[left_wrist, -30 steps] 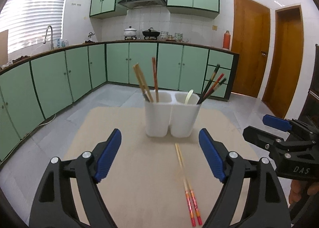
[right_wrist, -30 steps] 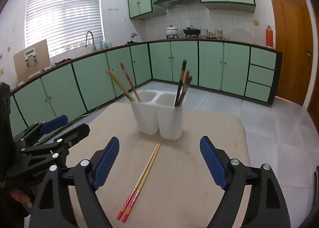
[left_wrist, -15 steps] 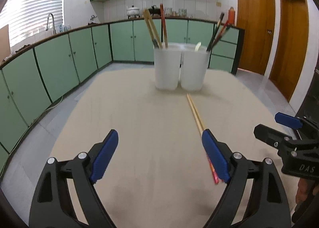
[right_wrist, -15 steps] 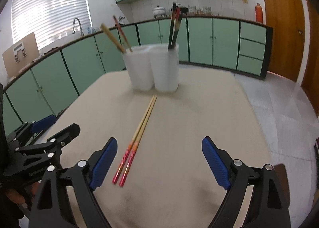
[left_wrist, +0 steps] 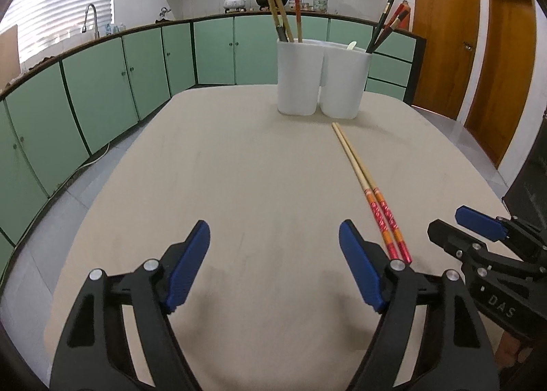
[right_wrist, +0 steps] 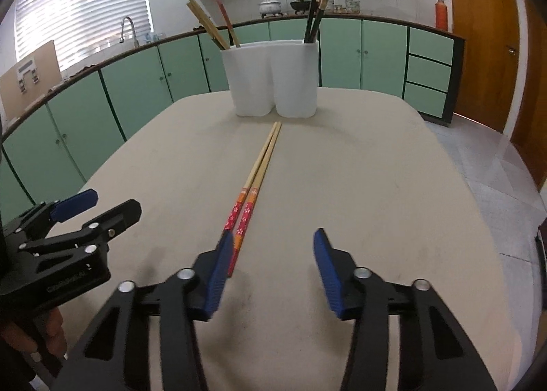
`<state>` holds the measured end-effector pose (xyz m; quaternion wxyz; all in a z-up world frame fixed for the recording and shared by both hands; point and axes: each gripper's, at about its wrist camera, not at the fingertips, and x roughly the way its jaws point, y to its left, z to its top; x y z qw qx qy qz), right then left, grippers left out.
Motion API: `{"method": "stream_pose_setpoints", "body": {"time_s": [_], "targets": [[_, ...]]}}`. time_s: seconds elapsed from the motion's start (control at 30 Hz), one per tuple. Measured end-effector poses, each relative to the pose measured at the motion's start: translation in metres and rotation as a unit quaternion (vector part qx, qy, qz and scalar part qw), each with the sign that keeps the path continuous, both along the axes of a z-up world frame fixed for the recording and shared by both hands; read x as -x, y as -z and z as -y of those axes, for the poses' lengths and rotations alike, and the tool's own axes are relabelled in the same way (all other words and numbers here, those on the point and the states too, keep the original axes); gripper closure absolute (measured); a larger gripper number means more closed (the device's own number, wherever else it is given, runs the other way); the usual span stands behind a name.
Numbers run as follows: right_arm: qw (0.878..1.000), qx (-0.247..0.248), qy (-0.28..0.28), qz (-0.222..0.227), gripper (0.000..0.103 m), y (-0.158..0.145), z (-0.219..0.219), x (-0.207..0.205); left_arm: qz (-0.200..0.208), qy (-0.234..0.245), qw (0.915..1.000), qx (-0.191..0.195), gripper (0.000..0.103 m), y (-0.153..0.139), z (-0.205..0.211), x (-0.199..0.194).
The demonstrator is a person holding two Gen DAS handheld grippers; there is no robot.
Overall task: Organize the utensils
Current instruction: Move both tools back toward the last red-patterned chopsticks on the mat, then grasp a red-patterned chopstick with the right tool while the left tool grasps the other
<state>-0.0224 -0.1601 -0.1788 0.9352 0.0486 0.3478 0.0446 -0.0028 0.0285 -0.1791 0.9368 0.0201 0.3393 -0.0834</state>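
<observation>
A pair of wooden chopsticks (left_wrist: 362, 179) with red patterned ends lies on the beige table (left_wrist: 239, 186), in front of a white two-cup holder (left_wrist: 321, 83). The holder's left cup has wooden and red chopsticks, its right cup dark ones. My right gripper (right_wrist: 273, 240) is low over the table with its jaws closing. The chopsticks' (right_wrist: 256, 182) red ends lie between them, right beside the left finger (right_wrist: 222, 261), and the other pad is well clear. My left gripper (left_wrist: 273, 237) is left of the pair, its jaws closing slightly, with nothing between them.
The holder (right_wrist: 273, 80) stands at the far middle of the table (right_wrist: 376, 186). In the right wrist view the left gripper (right_wrist: 85, 210) and the hand holding it sit at the near left. Green cabinets, a sink counter and wooden doors ring the room beyond the table.
Both grippers have sunk toward the table. The right gripper's jaws have narrowed a lot, and the chopsticks' red ends now lie beside its left finger. The left jaws narrowed a little.
</observation>
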Motion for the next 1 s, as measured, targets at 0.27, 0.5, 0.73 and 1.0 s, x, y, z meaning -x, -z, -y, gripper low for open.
{"method": "stream_pose_setpoints", "body": {"time_s": [0.27,0.5,0.73,1.0], "targets": [[1.000,0.011,-0.022,-0.006,0.069,0.008,-0.018,0.003,-0.001,-0.004,0.9999,0.014,0.028,0.003,-0.005,0.001],[0.999,0.022,-0.020,-0.017,0.079,0.018,-0.026,0.002,0.004,-0.003,0.9997,0.023,0.028,0.002,-0.009,0.001],[0.999,0.027,-0.011,-0.022,0.084,0.018,-0.026,-0.004,0.005,-0.004,0.9996,0.027,0.028,0.003,-0.009,0.000],[1.000,0.011,0.000,-0.028,0.097,0.017,-0.010,-0.006,0.005,0.003,0.9998,0.021,0.028,0.002,-0.001,-0.001]]}}
